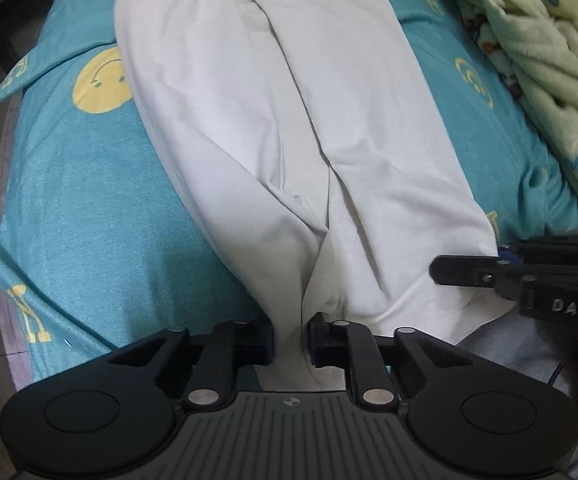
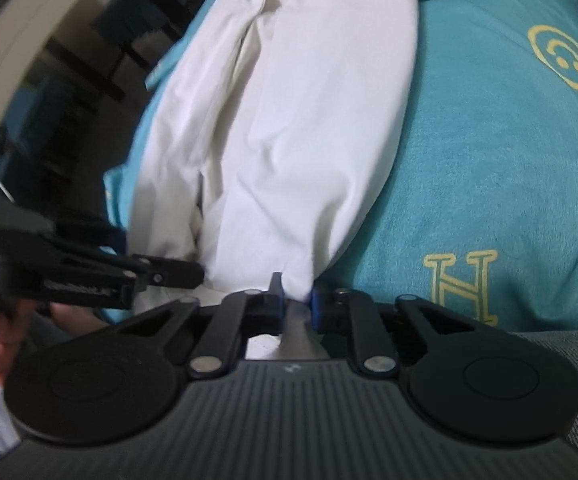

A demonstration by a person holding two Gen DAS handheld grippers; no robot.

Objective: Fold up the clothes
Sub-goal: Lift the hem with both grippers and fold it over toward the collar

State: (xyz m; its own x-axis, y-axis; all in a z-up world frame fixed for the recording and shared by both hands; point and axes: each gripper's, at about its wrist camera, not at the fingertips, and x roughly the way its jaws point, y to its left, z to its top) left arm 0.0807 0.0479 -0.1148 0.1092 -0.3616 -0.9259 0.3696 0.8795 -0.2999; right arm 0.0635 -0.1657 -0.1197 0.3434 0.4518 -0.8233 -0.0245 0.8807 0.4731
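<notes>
Left wrist: both hand-held grippers, left (image 1: pixel 291 340) and right (image 2: pixel 296 306), pinch smooth white trousers (image 1: pixel 273 128) on turquoise sheet (image 1: pixel 81 200).

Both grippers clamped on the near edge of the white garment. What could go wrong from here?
1. The left gripper pinches only a thin bunched strip of the white garment; it may slip out when lifted.
2. The right gripper holds a similarly narrow bit of the near edge, so uneven pulling could skew the fold.
3. The far end looks bunched and creases run along the cloth; folding now may lock them in. The green blanket lies close on the right and could snag.
</notes>
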